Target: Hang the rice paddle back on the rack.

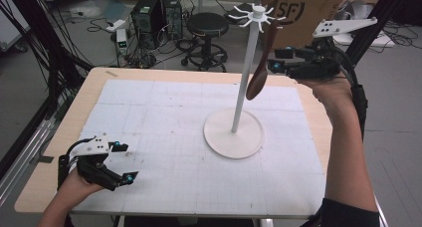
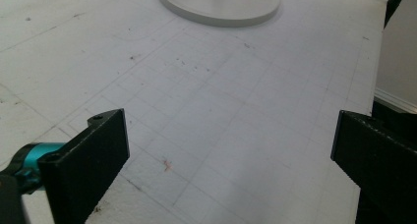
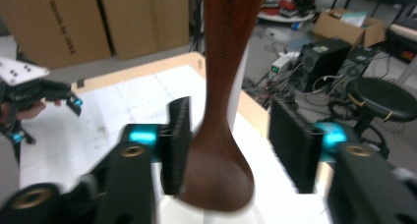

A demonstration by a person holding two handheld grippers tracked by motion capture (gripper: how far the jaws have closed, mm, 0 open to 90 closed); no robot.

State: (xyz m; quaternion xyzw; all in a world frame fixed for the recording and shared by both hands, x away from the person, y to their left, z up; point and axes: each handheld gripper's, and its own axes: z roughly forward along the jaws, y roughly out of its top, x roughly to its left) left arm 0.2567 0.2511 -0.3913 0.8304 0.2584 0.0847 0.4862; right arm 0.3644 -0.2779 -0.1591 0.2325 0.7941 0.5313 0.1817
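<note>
You have two hand-held grippers in play. Your right hand-held gripper (image 1: 276, 59) is raised beside the one white stand (image 1: 238, 112), level with the single brown wooden spoon (image 1: 261, 70) that hangs from a hook at the stand's top. In the right gripper view that spoon (image 3: 223, 111) sits between the jaws: they stand partly apart, one pad close against the spoon's bowl, the other with a clear gap, so nothing is clamped.

Your left hand-held gripper (image 1: 123, 162) rests low at the near left of the table (image 1: 64, 137), on the white gridded mat (image 1: 164, 117), well apart from the stand. Its jaws are spread wide with nothing between them; the left gripper view shows bare mat there and the stand's round base (image 2: 219, 5) farther off.
</note>
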